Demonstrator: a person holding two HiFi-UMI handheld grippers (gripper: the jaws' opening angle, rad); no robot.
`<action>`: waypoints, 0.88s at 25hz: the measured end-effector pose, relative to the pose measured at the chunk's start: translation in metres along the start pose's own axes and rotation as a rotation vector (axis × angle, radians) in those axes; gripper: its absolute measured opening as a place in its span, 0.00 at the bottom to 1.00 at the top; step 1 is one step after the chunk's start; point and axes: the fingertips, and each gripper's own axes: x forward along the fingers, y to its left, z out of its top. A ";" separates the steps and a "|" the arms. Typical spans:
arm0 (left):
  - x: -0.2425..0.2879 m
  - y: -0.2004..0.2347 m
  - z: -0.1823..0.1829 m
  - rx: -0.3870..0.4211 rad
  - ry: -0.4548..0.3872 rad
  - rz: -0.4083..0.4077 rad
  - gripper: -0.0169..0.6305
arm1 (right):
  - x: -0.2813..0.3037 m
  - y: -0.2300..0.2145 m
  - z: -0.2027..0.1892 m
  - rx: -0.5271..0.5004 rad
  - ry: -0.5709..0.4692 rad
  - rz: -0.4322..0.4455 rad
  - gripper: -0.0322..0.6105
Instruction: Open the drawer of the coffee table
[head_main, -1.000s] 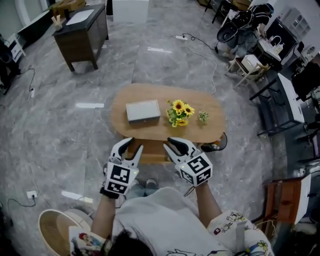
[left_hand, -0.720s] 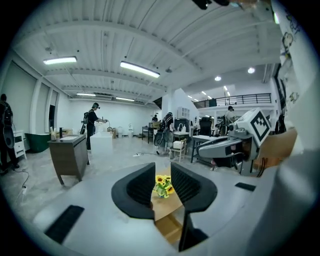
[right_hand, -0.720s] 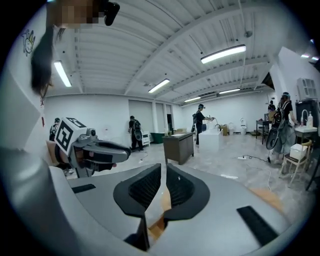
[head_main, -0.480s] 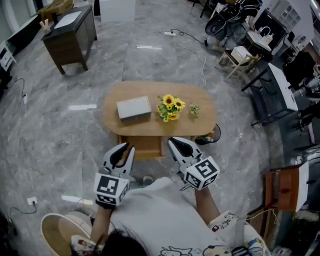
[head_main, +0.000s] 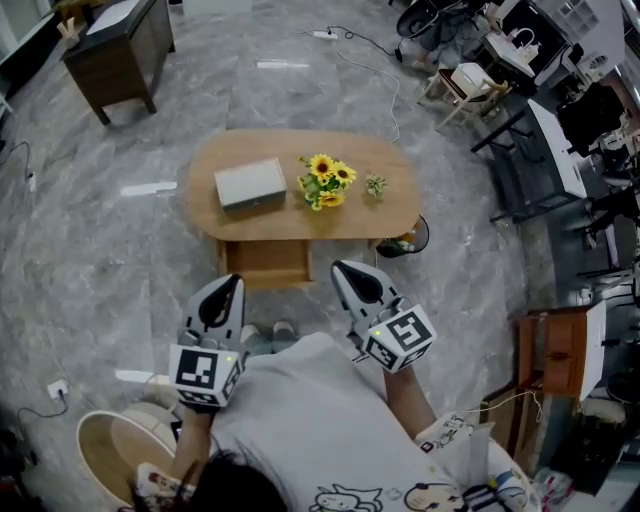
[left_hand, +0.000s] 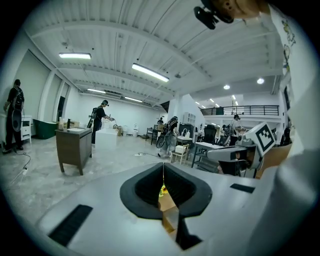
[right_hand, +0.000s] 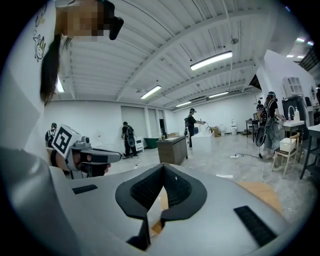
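The coffee table (head_main: 392, 206) stands on a floor (head_main: 95, 250) of glossy grey, marble-veined tiles. Its tabletop is a smooth oval slab of warm light wood with rounded ends. Under the slab, left of the middle, the drawer (head_main: 265, 263) stands pulled out toward the person. It is a shallow rectangular box of the same pale wood with a flat, plain front.

On the tabletop lie three things:
- a flat grey box (head_main: 250, 184) with soft corners, on the left
- a bunch of yellow sunflowers (head_main: 324, 180) with dark centres and green leaves, at the middle
- a small pale-green sprig (head_main: 375, 184), just beside the flowers on the right

The left gripper (head_main: 229, 282) and the right gripper (head_main: 340, 267) are held side by side in front of the drawer, apart from it. Each is a smooth light-grey plastic shell that tapers to a point. It is lined with matte black ribbed pads and carries a cube with black-and-white square markers at its rear.

In the left gripper view the jaws of the left gripper (left_hand: 162, 165) have just been closing. Their tips now meet in a thin seam, with nothing between them. Only a spade-shaped black hollow remains behind the tips, and pale wood and a speck of yellow show through the notch below.

The right gripper (right_hand: 163, 167) looks the same in its own view. Its jaws have just been closing, the tips are pressed together, and nothing is held.

A dark, boxy wooden desk (head_main: 110, 45) on straight legs stands well apart at the upper left.
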 end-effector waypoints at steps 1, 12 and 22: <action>-0.001 0.000 -0.002 -0.002 0.005 0.002 0.04 | -0.002 0.000 -0.002 -0.003 0.006 -0.002 0.05; -0.004 0.001 -0.012 0.003 0.035 0.014 0.03 | -0.013 -0.002 -0.014 0.011 0.032 -0.022 0.05; -0.007 0.003 -0.018 0.017 0.052 0.031 0.03 | -0.010 0.003 -0.019 0.025 0.043 -0.005 0.05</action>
